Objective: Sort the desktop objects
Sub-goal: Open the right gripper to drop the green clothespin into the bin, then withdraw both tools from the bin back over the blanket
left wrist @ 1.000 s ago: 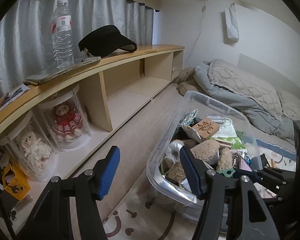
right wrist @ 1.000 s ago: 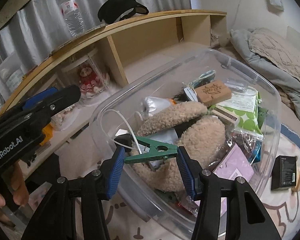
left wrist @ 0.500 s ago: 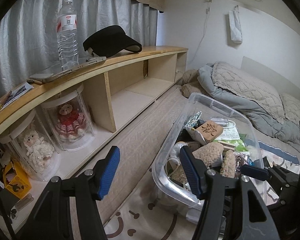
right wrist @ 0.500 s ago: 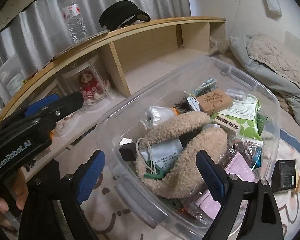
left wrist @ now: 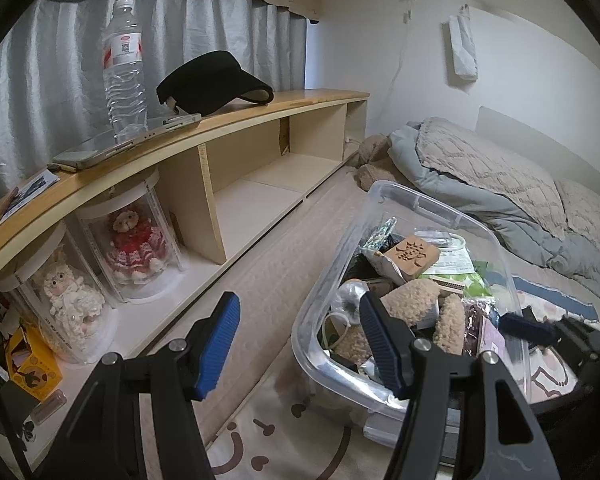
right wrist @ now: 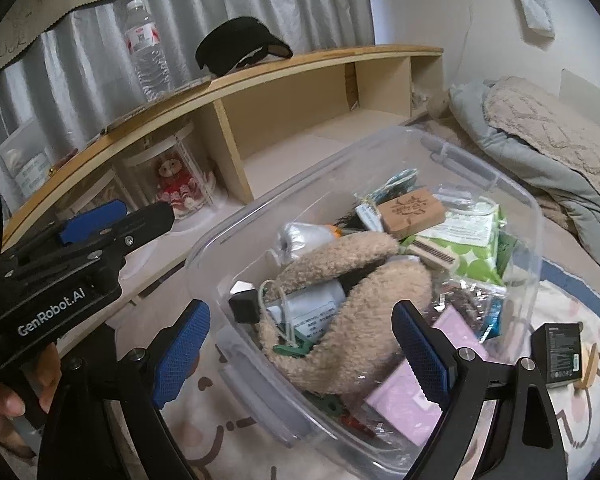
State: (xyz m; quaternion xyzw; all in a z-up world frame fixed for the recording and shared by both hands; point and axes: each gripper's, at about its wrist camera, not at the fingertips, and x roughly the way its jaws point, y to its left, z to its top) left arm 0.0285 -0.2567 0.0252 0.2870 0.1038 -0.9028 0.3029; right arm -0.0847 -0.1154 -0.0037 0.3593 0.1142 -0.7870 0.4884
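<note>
Right wrist view: your right claw (right wrist: 300, 350) gapes wide, empty, over the clear bin (right wrist: 512, 200); the green clip (right wrist: 294, 349) lies inside at six o'clock. Your left claw (left wrist: 300, 340) sits half-open, empty.

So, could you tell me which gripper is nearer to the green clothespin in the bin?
The right. The right gripper hangs open right over the green clothespin in the clear bin; the left gripper sits off beside the bin, toward the shelf.
</note>
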